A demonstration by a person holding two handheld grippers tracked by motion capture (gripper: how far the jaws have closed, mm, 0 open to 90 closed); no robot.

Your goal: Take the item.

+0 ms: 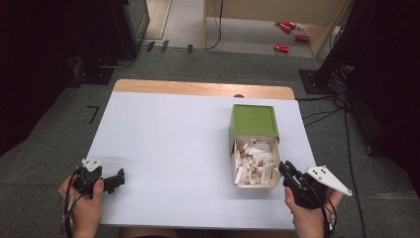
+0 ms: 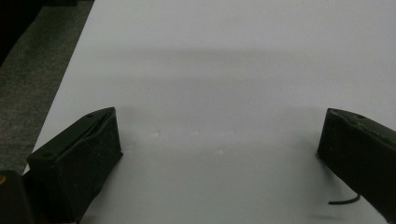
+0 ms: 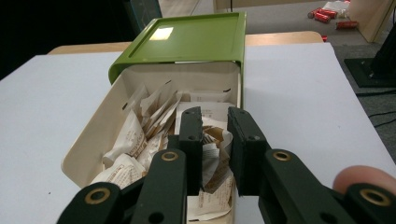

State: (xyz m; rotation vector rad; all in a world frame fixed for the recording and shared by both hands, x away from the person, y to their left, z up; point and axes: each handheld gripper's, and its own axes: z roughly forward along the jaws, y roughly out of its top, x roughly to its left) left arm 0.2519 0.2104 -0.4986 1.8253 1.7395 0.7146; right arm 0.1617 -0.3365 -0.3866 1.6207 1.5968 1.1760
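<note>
— What is your work resting on?
— A pale table (image 1: pixel 168 148) with a wooden far edge. Just ahead of my right gripper (image 1: pixel 287 171) sits a green box (image 1: pixel 254 120), its cream drawer (image 1: pixel 270 184) pulled out toward me, full of paper packets (image 1: pixel 253 161).
</note>
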